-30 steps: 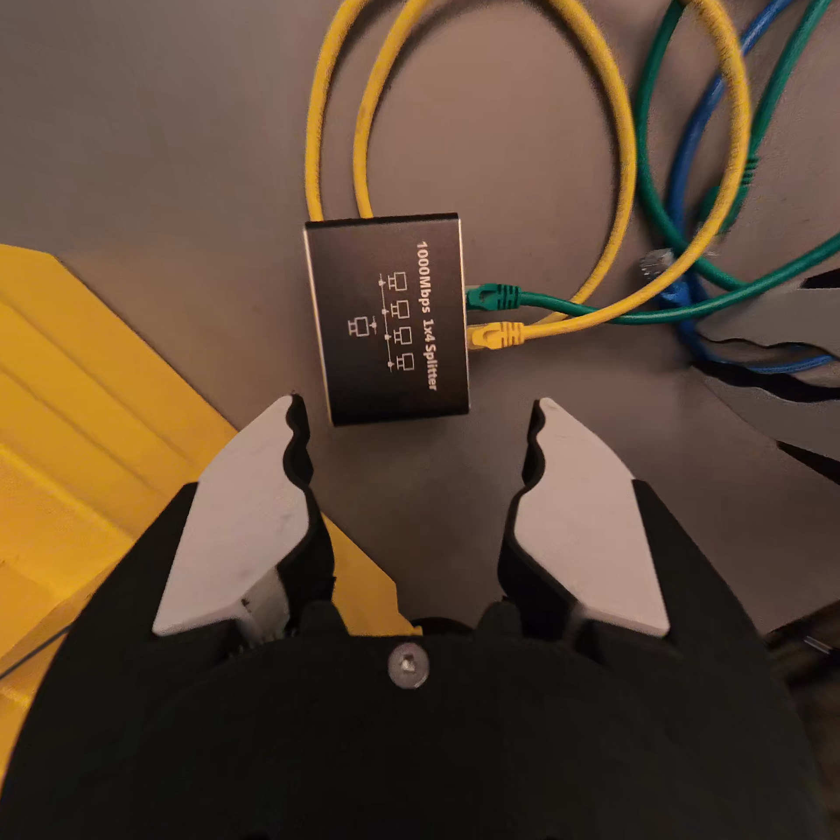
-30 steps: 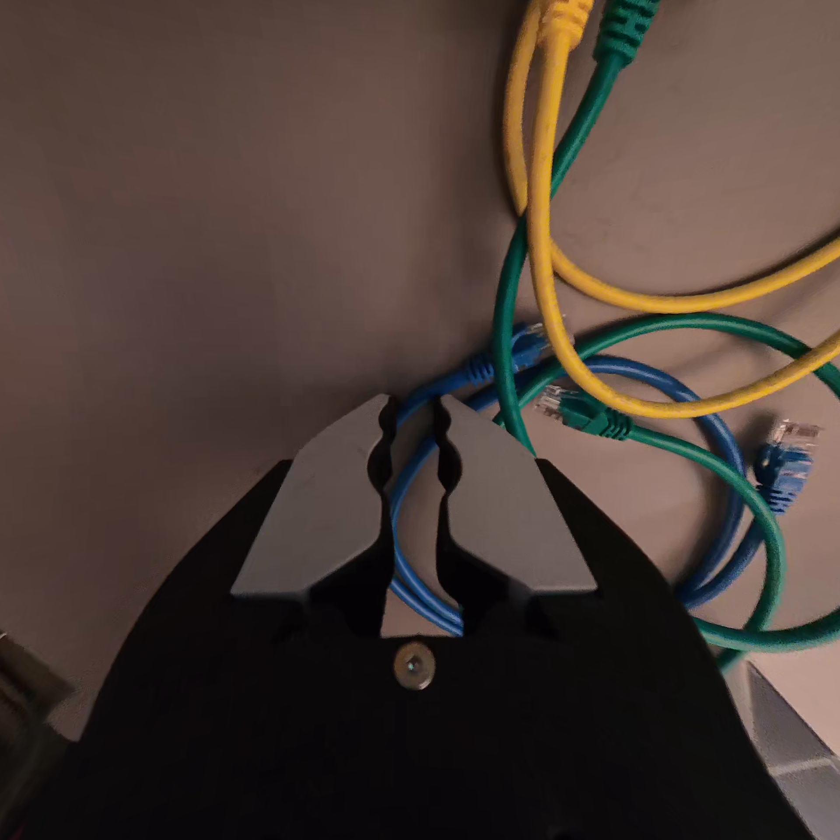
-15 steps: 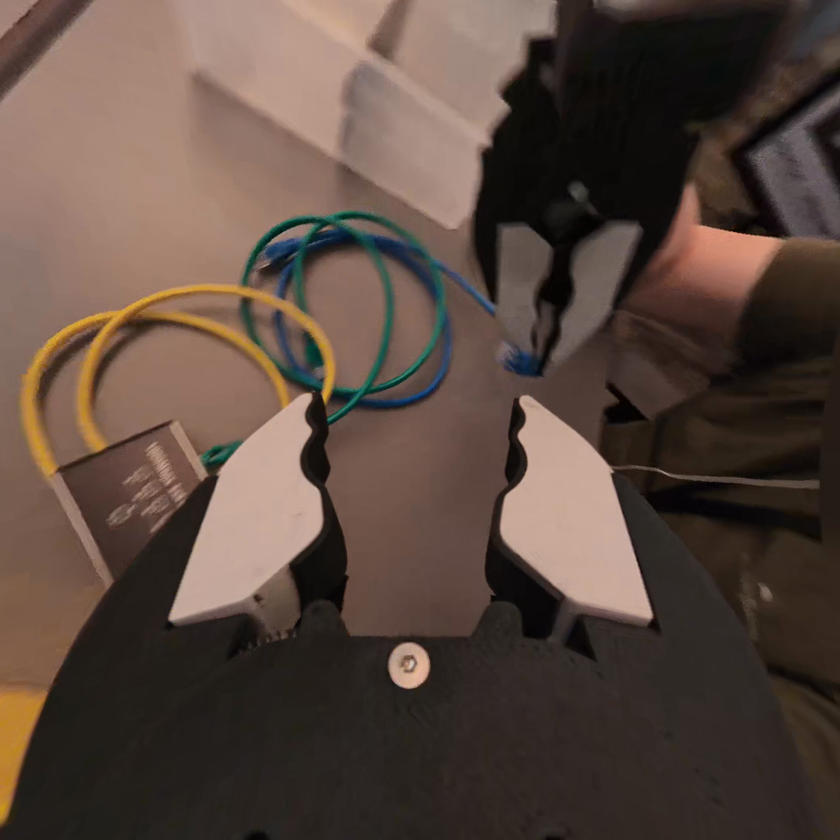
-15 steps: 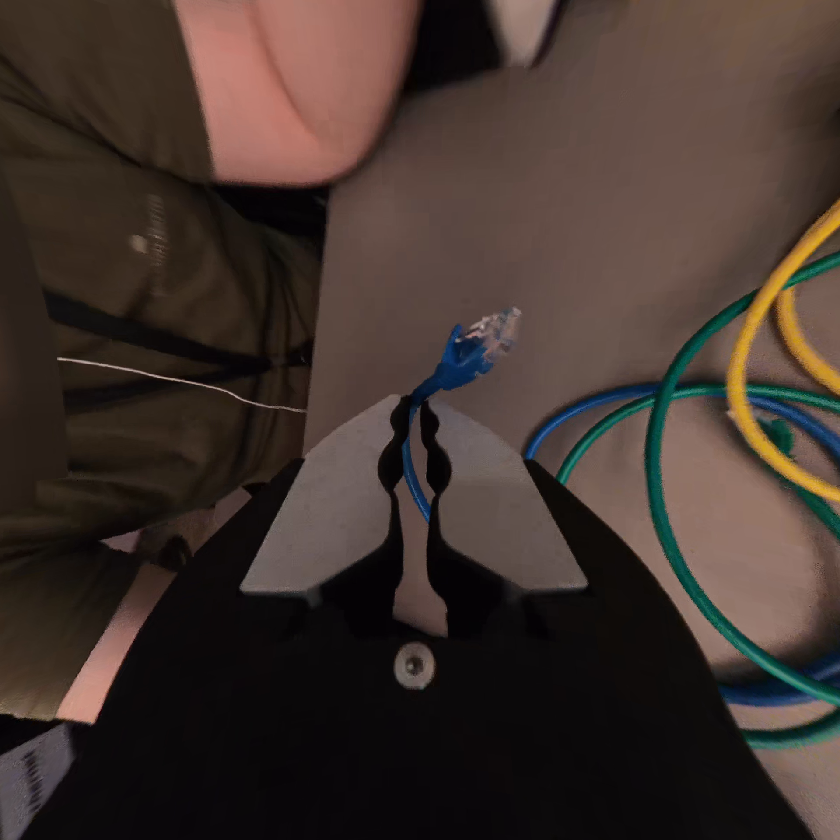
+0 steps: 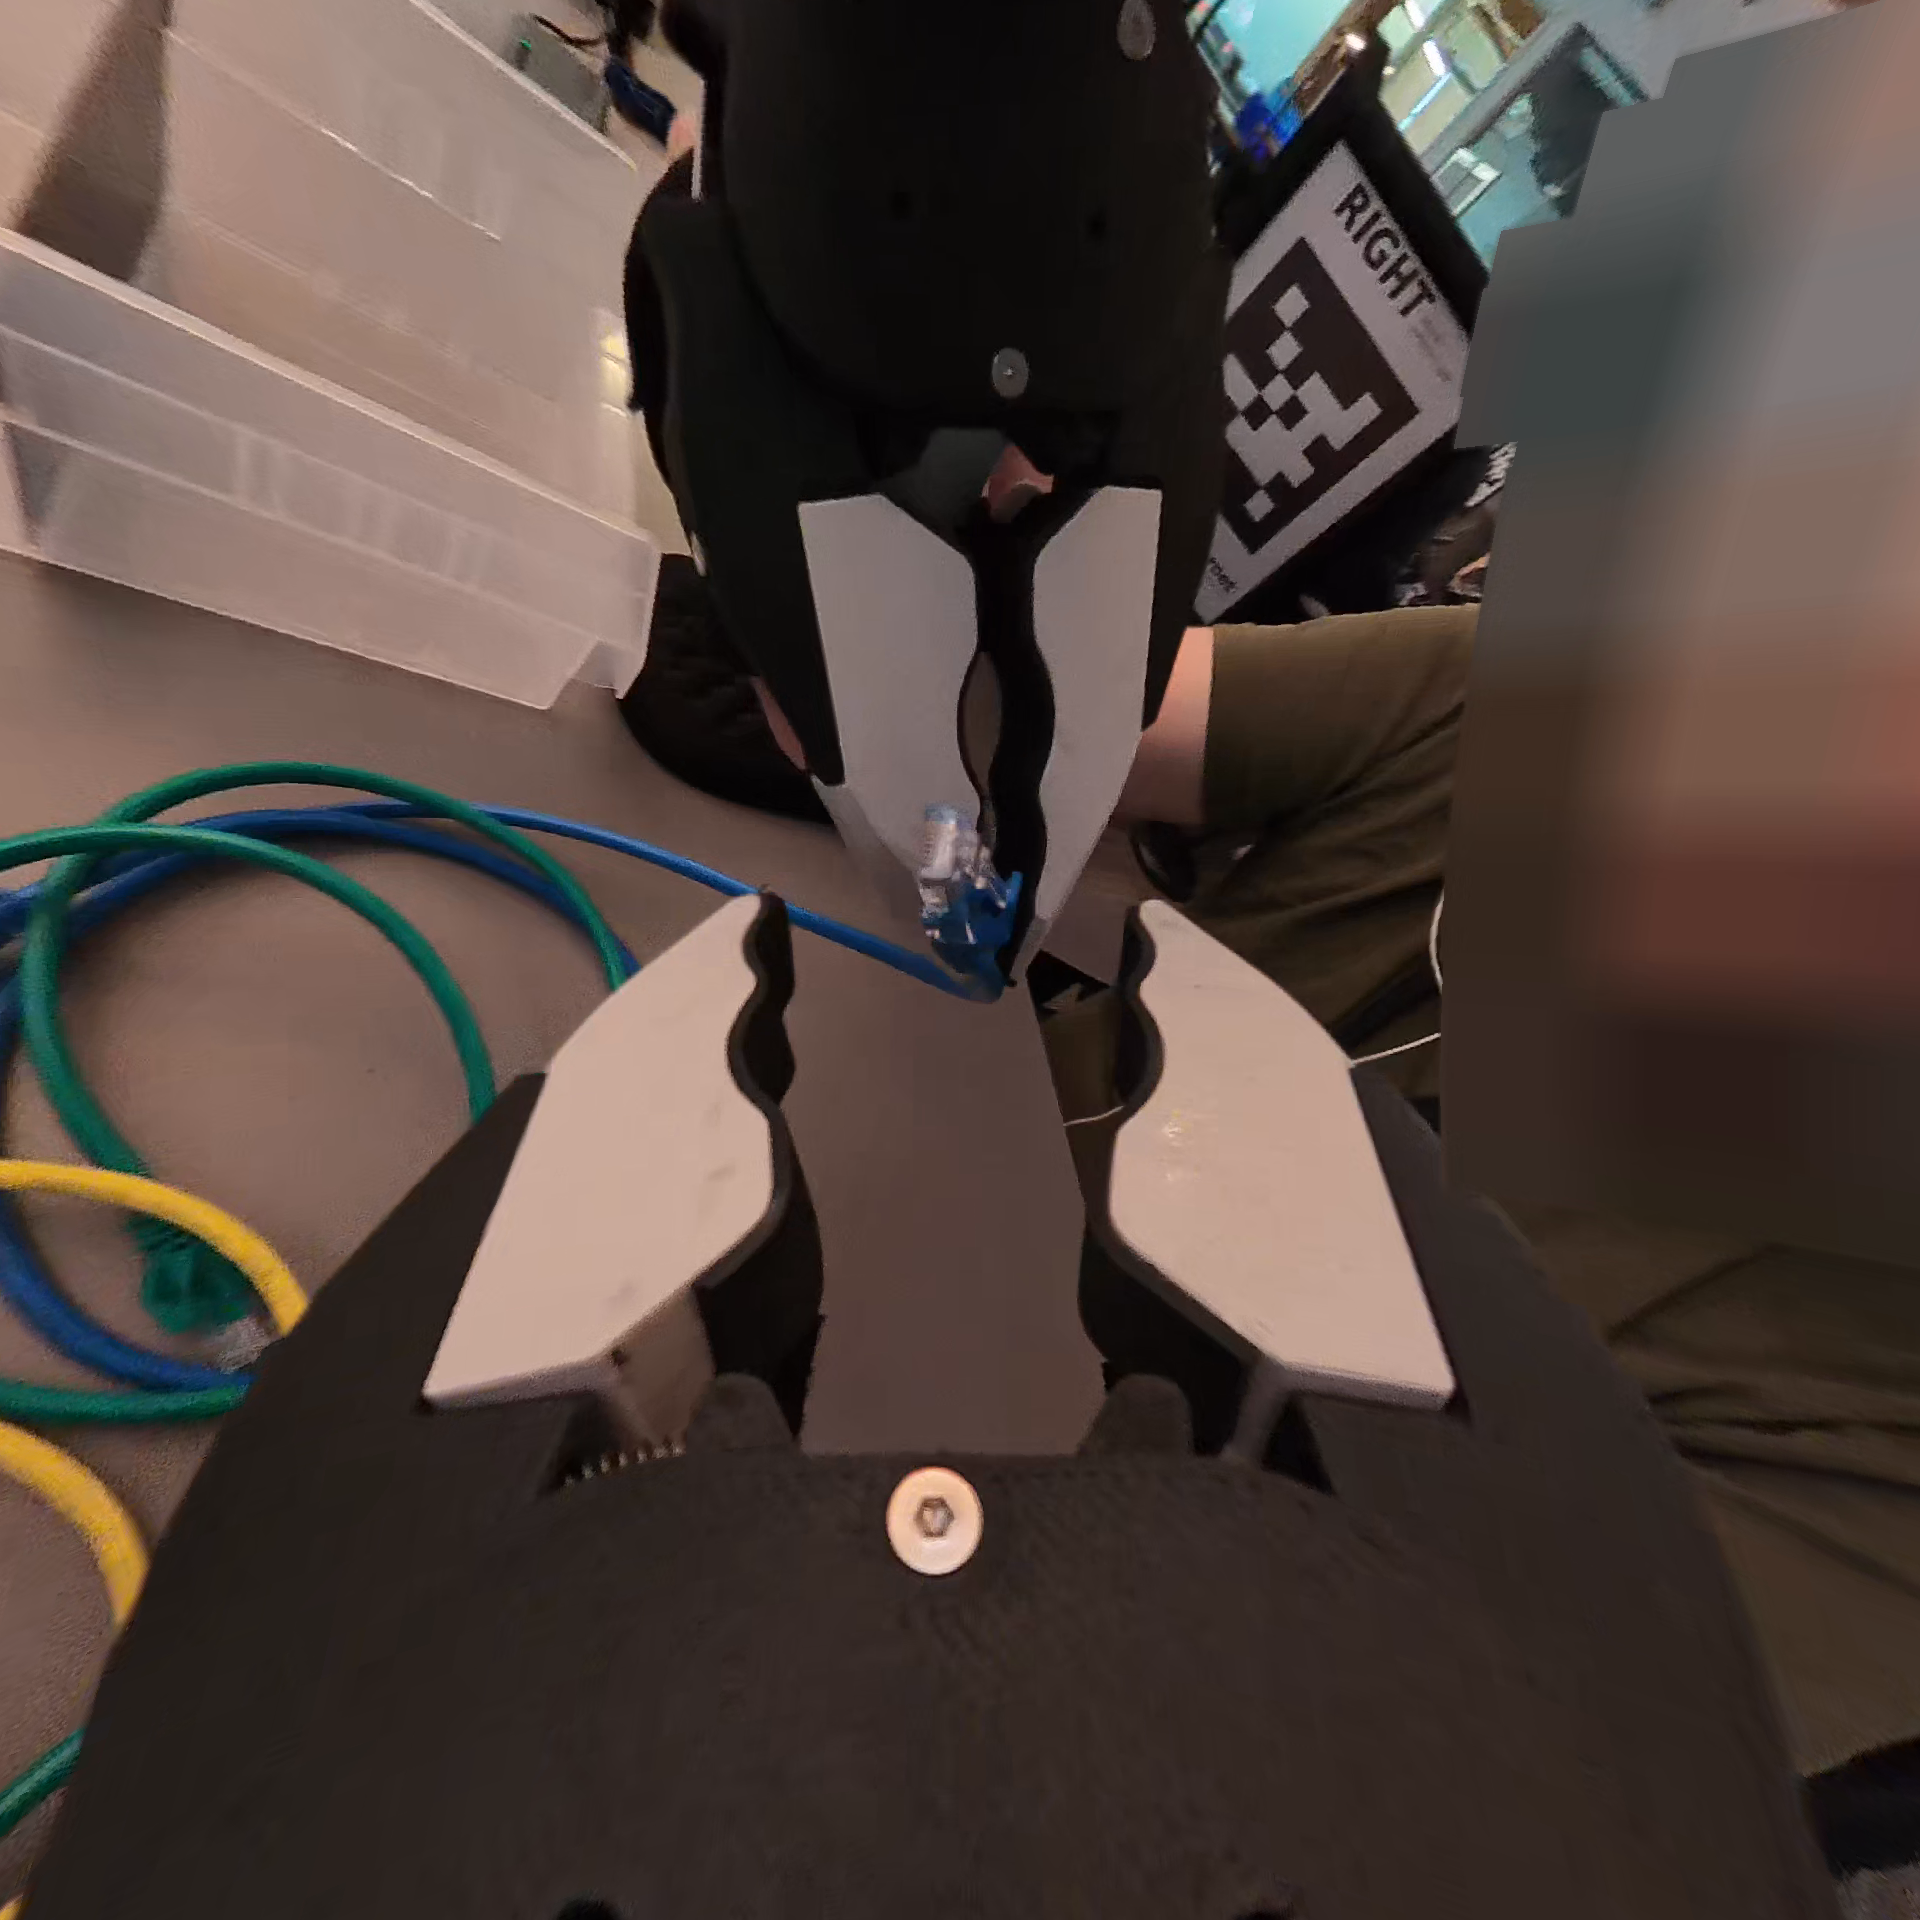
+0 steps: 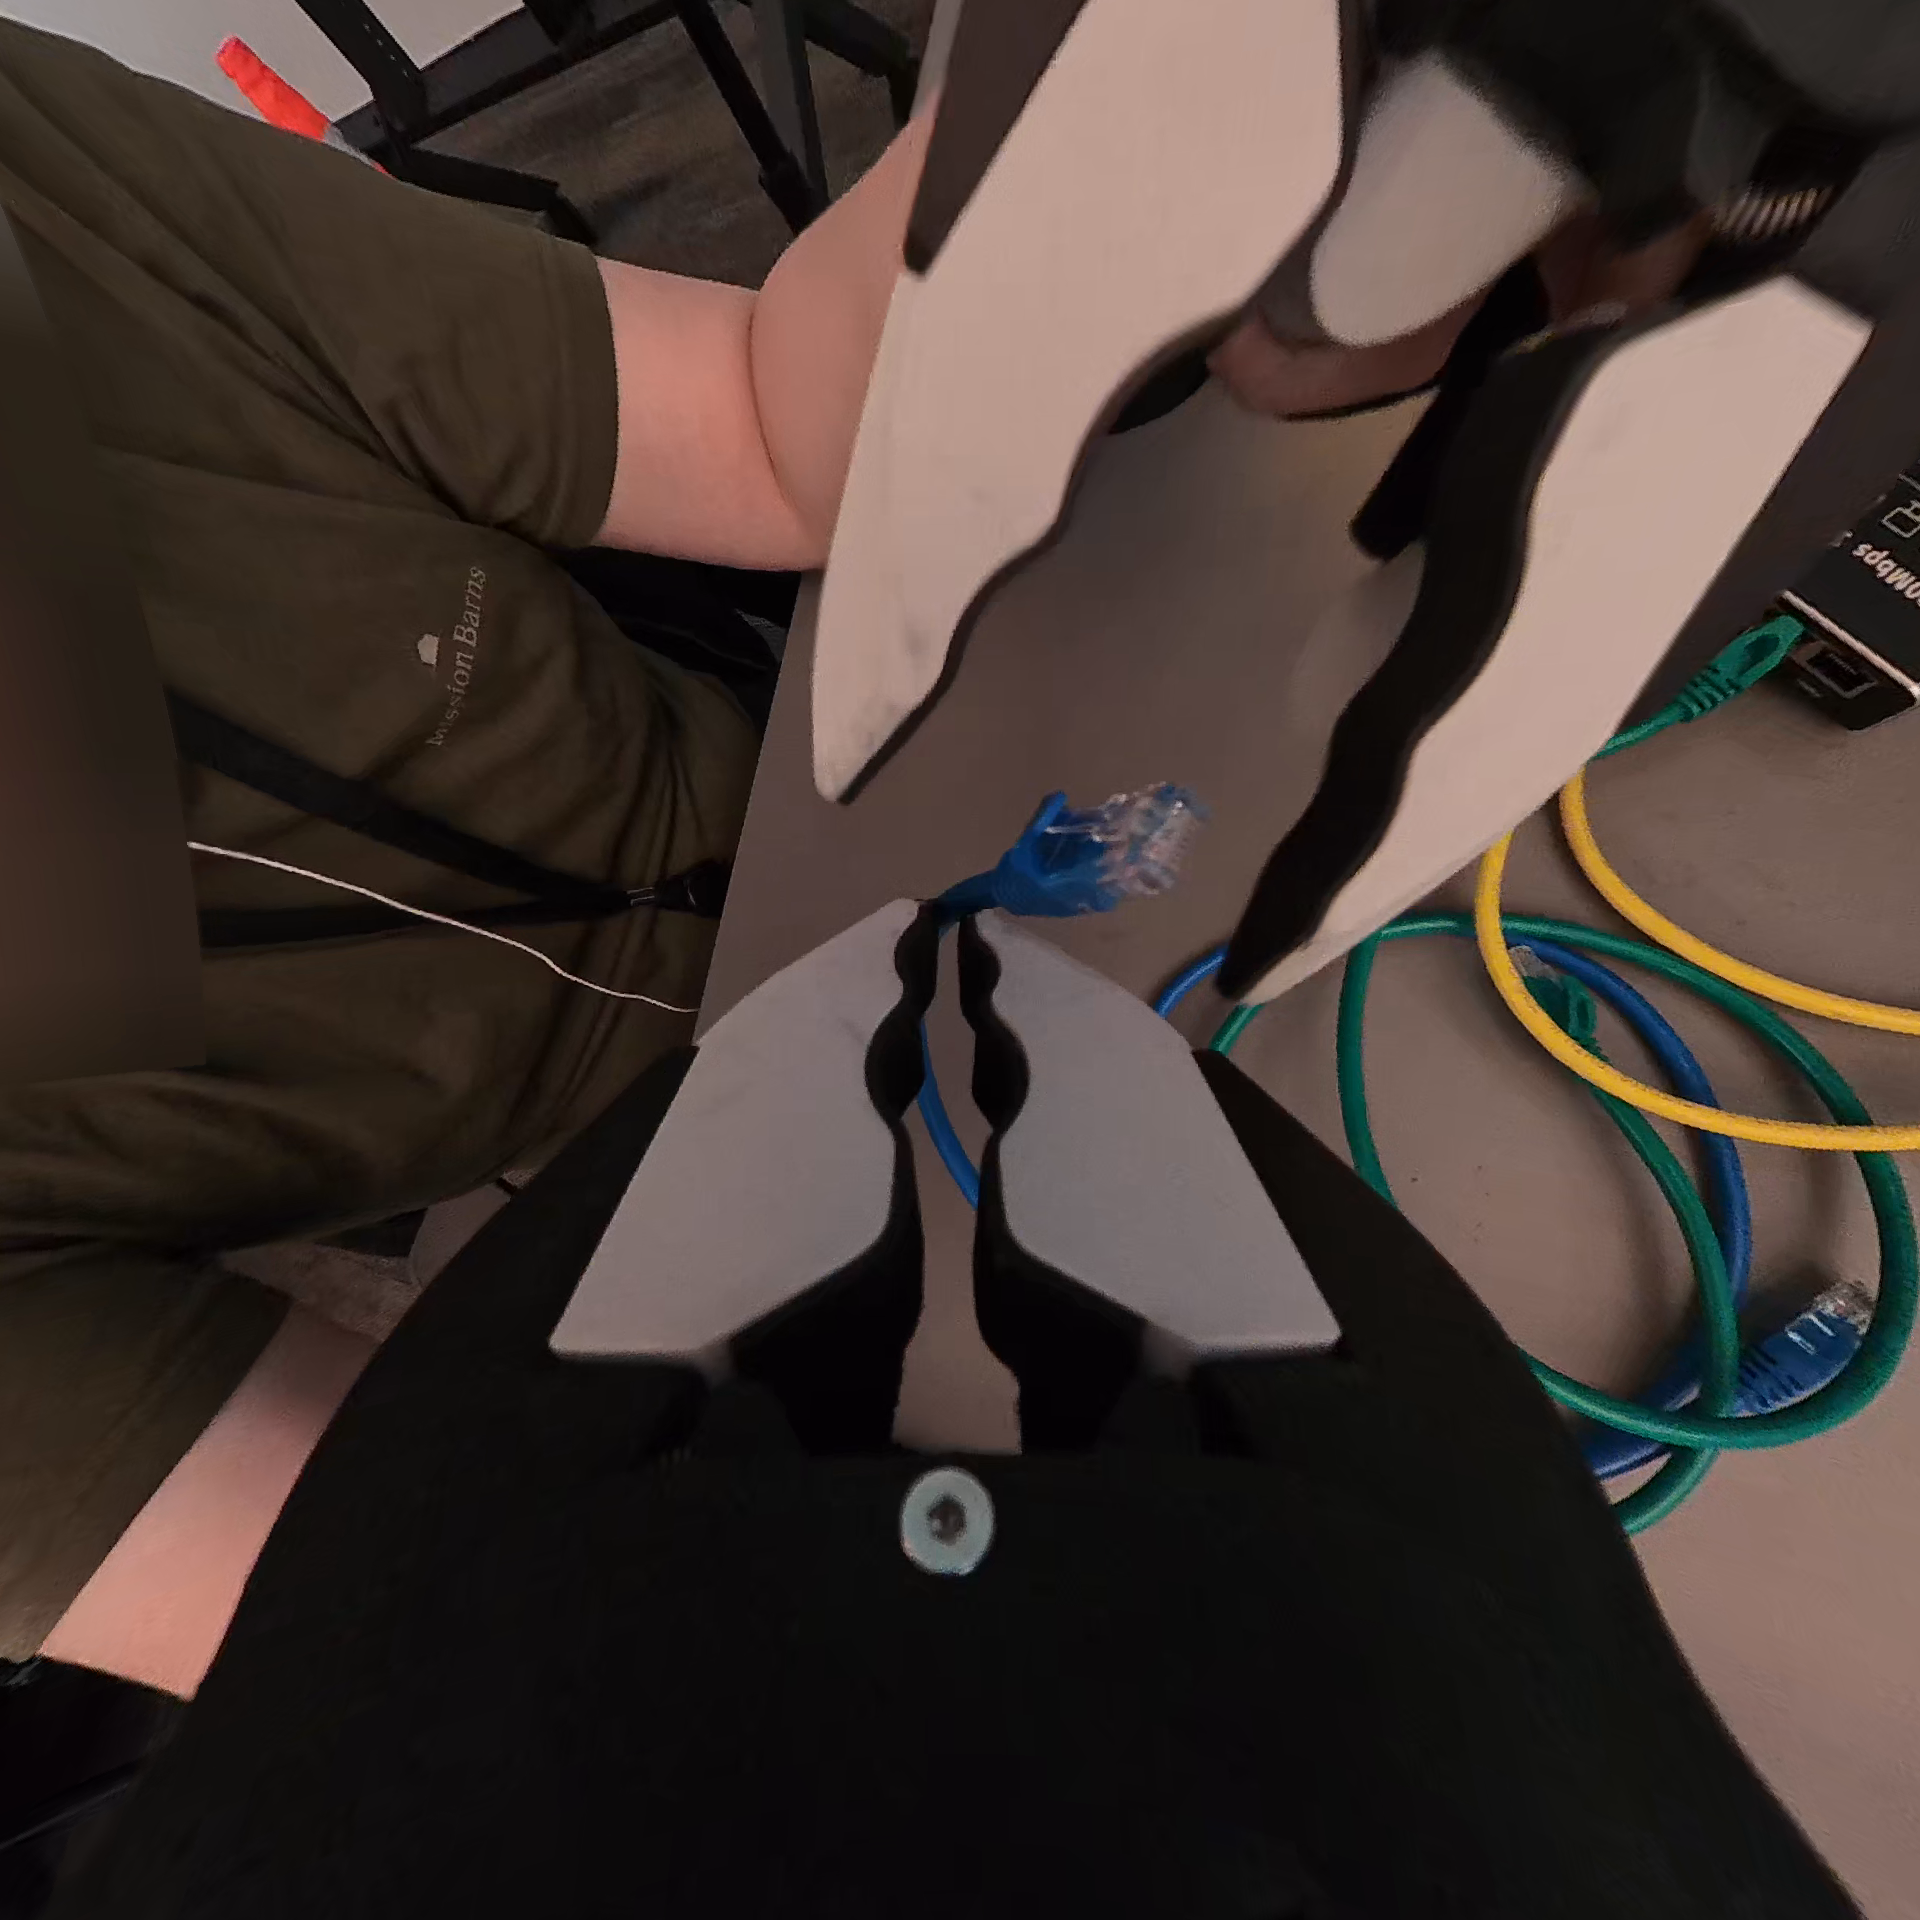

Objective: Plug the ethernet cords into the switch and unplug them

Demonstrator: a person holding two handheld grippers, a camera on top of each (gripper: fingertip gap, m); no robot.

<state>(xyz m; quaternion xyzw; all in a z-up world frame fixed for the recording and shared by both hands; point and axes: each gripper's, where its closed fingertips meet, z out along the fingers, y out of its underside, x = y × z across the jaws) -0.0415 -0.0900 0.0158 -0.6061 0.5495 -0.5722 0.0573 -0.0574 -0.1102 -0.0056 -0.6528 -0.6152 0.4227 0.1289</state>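
Grey fingers of the right gripper [image 6: 940, 914] pinch the blue cord [image 6: 940, 1117] just behind its clear plug [image 6: 1127, 842], which sticks out past the tips, lifted above the desk [image 6: 1039, 665]. Facing it, the left gripper [image 5: 951, 920] hangs spread, the plug just beyond its tips and touching neither finger. Farther off on the desk lie loops of green cord [image 6: 1704, 1226] and yellow cord [image 6: 1558, 1049], and the black switch [image 6: 1860, 623] with a green plug [image 6: 1740, 665] in one port.

tongs [image 5: 951, 930]: black body | pale wavy-edged fingers [image 5: 644, 1143] | silver screw [image 5: 933, 1519]
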